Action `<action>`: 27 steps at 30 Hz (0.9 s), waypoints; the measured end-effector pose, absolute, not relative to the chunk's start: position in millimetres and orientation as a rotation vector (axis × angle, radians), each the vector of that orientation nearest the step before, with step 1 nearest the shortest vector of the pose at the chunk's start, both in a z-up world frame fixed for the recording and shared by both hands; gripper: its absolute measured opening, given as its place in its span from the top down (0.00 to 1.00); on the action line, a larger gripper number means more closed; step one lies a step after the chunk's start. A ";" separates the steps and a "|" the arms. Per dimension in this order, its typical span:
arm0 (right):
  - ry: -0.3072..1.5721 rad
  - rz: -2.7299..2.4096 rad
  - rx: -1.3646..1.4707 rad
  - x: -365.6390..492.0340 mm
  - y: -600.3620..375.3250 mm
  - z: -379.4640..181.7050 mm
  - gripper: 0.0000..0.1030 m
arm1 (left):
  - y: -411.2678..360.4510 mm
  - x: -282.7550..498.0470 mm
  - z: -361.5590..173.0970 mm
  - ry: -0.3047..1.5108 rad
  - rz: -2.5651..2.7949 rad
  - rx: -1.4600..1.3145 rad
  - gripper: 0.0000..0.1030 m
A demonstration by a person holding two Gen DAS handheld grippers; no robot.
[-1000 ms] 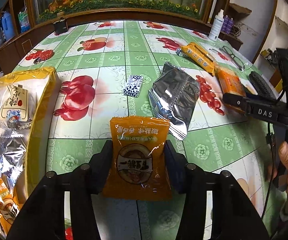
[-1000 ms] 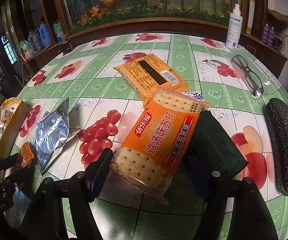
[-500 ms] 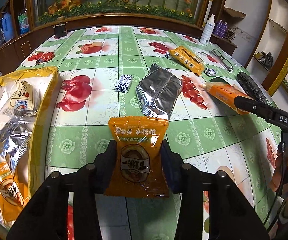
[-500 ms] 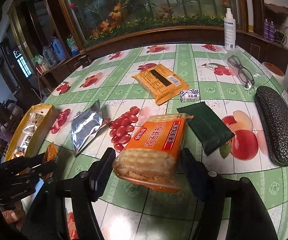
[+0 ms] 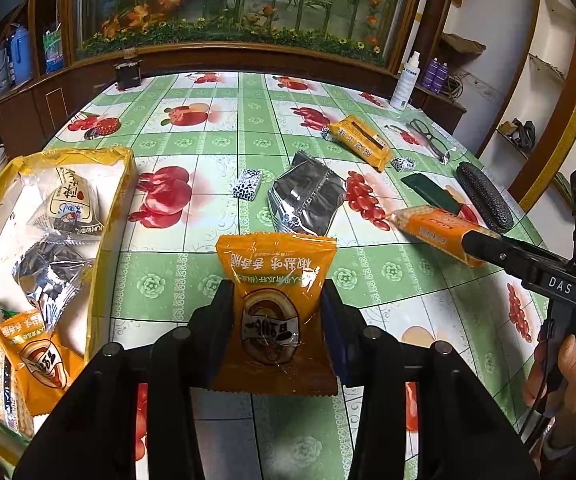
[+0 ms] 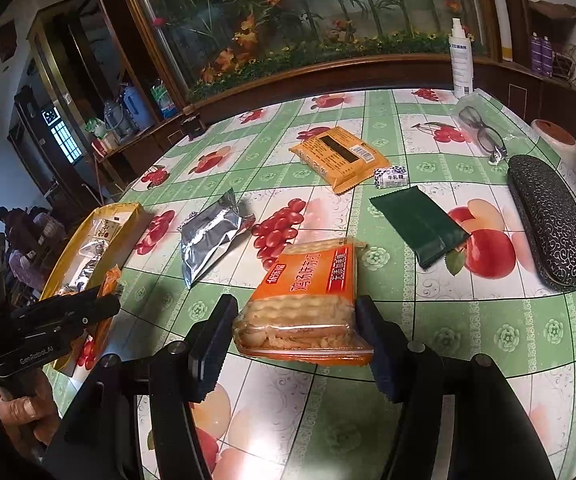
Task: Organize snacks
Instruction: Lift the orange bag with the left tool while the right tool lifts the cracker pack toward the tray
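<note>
My left gripper [image 5: 276, 312] is shut on a small orange snack packet [image 5: 274, 304] and holds it above the table, right of the yellow snack bag [image 5: 114, 208], which lies open with several packets inside. My right gripper [image 6: 296, 328] is shut on an orange cracker pack [image 6: 308, 300] and holds it above the table; the pack also shows in the left wrist view [image 5: 432, 230]. On the table lie a silver foil pack [image 5: 308, 200], another orange cracker pack [image 5: 362, 142], a dark green packet [image 6: 420, 224] and two small candies [image 5: 248, 184] [image 6: 390, 176].
A black glasses case [image 6: 548, 216], eyeglasses [image 6: 482, 130] and a white spray bottle [image 6: 460, 60] stand at the table's right side. A small dark box [image 5: 128, 74] sits at the far edge. The tablecloth [image 5: 224, 140] is green with fruit prints. Wooden cabinets surround the table.
Both grippers have lifted and pulled back from the table with their packs. The right gripper with the cracker pack has moved left, toward the left gripper and the yellow bag.
</note>
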State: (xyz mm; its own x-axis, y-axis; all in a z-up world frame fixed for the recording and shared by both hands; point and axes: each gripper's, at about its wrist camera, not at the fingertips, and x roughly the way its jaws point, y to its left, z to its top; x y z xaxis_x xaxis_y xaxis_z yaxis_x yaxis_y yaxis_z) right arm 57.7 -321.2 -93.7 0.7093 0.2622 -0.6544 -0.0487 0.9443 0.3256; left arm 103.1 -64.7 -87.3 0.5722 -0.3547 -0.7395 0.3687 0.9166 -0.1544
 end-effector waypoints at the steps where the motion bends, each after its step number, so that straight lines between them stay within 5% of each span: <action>1: 0.761 0.188 0.306 56.5 -319.8 -91.7 0.40 | -64.3 102.0 -85.7 0.859 -0.425 0.017 0.61; 22: 0.672 0.360 0.269 63.5 -249.9 -37.2 0.41 | -28.2 85.0 -61.4 0.799 -0.375 -0.012 0.61; 24: 0.667 0.390 0.264 68.5 -237.8 -31.8 0.52 | -20.5 82.0 -56.8 0.784 -0.362 -0.014 0.61; 25: 0.674 0.423 0.273 73.2 -230.5 -29.0 0.78 | -15.5 80.8 -54.2 0.777 -0.349 -0.014 0.61; 26: 0.675 0.439 0.276 76.7 -225.1 -26.4 0.85 | -9.6 79.8 -51.9 0.769 -0.336 -0.017 0.61; 27: 0.676 0.445 0.259 80.8 -216.1 -23.1 0.82 | -4.4 80.4 -51.1 0.767 -0.327 -0.021 0.61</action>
State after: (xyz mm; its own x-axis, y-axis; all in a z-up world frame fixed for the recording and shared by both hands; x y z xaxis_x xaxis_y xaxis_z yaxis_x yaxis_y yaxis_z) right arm 80.8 -216.1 -23.1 0.6919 0.4756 -0.5432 -0.3112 0.8753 0.3701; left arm 80.4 -4.4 -51.1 0.6724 -0.2976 -0.6778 0.2824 0.9495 -0.1367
